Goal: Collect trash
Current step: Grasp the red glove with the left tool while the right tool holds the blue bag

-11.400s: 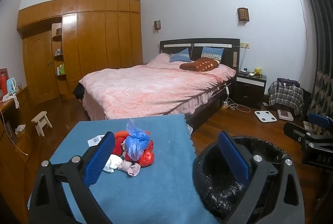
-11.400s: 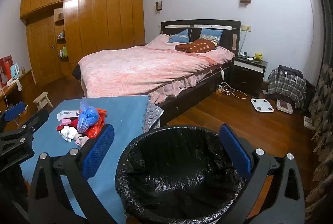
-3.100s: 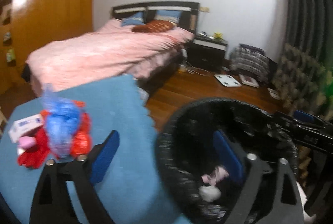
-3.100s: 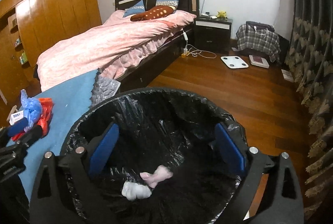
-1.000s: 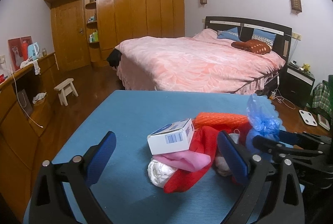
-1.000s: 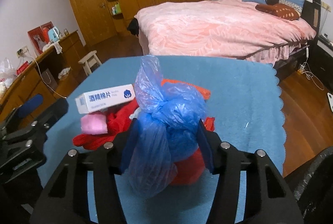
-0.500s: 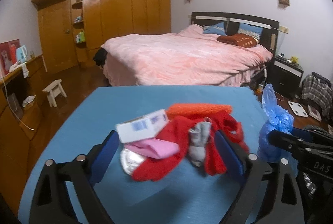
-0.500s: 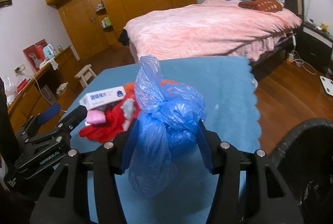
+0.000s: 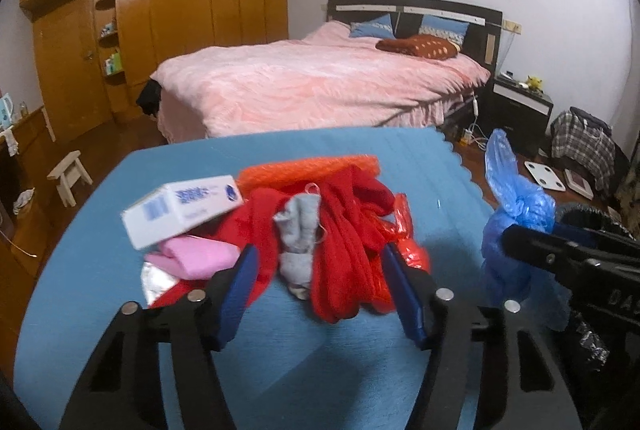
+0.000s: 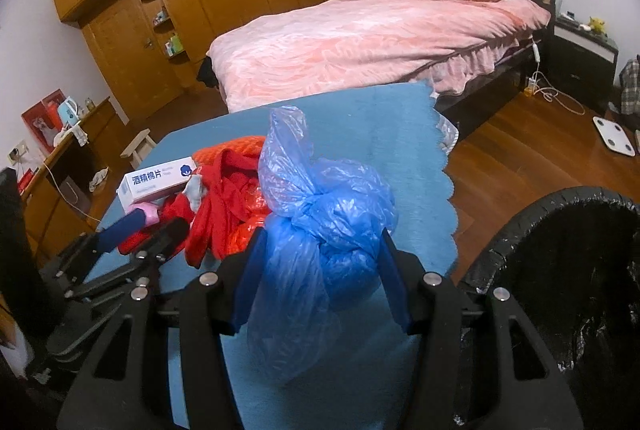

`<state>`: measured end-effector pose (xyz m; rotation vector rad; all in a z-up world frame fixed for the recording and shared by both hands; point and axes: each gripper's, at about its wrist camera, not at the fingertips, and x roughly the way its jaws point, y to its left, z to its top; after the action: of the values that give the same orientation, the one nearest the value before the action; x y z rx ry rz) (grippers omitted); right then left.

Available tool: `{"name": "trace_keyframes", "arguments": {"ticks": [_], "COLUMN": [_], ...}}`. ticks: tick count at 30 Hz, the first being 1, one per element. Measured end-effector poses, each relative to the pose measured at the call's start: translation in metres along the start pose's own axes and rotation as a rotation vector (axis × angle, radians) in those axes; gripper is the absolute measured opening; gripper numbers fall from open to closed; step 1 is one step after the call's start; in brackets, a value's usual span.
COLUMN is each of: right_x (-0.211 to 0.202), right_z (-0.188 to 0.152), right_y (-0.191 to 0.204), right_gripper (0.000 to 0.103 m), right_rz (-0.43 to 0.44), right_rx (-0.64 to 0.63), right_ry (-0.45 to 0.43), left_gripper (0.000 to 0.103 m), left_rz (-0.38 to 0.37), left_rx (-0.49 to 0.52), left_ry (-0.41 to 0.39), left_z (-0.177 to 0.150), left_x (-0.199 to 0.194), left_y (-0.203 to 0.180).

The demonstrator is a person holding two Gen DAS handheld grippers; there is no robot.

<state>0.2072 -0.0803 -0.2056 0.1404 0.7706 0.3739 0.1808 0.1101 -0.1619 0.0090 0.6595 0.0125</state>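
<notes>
Two grippers work over the table with its blue cloth (image 9: 120, 370). On the left side of the heap, a white cardboard box (image 9: 182, 208) lies tilted on a soft pink bundle (image 9: 196, 256), because the pile under it is uneven. In the middle of the table the left gripper (image 9: 320, 282) has just been closing; its blue pads stand at about half width on both sides of a limp grey rag (image 9: 298, 230) and red knitted cloth (image 9: 344, 242), but I cannot tell if they press yet. An orange net (image 9: 308, 166) and shiny red plastic (image 9: 404, 230) lie behind and beside. Toward the right edge, the right gripper (image 10: 320, 270) clamps a knotted, crinkled blue plastic bag (image 10: 320, 230) by its round body, lifted off the cloth, probably to carry it. Beyond that edge waits the round bin with black liner (image 10: 516, 230).
</notes>
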Motion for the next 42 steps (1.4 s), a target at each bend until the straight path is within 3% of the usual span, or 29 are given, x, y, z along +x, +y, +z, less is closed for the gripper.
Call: {"name": "trace_keyframes", "arguments": {"ticks": [3,7,14,24,42], "right_x": [0.001,0.001,0.001,-0.012,-0.051], "right_z": [0.0,0.0,0.001,0.004,0.009], "right_y": [0.0,0.001,0.002,0.003,0.002], "right_gripper": [0.053,0.053,0.053,0.053,0.053], "right_rz": [0.002,0.002,0.003,0.016,0.031], "right_rx": [-0.007,-0.005,-0.002,-0.012,-0.017], "right_ry": [0.003,0.005,0.005,-0.024,-0.067], "left_gripper": [0.059,0.035,0.007,0.005,0.005], "left_rz": [-0.004,-0.023,-0.03,-0.059,-0.131], "left_rx": [0.007,0.014,0.029,-0.005,-0.026], "left_ry": [0.026,0.06,0.055,-0.035,-0.075], "left_z": [-0.002,-0.004,-0.008,0.002,0.008], "left_x": [0.013,0.028,0.025,-0.02,-0.075], "left_y": [-0.006,-0.01,-0.013,-0.003,-0.001]}}
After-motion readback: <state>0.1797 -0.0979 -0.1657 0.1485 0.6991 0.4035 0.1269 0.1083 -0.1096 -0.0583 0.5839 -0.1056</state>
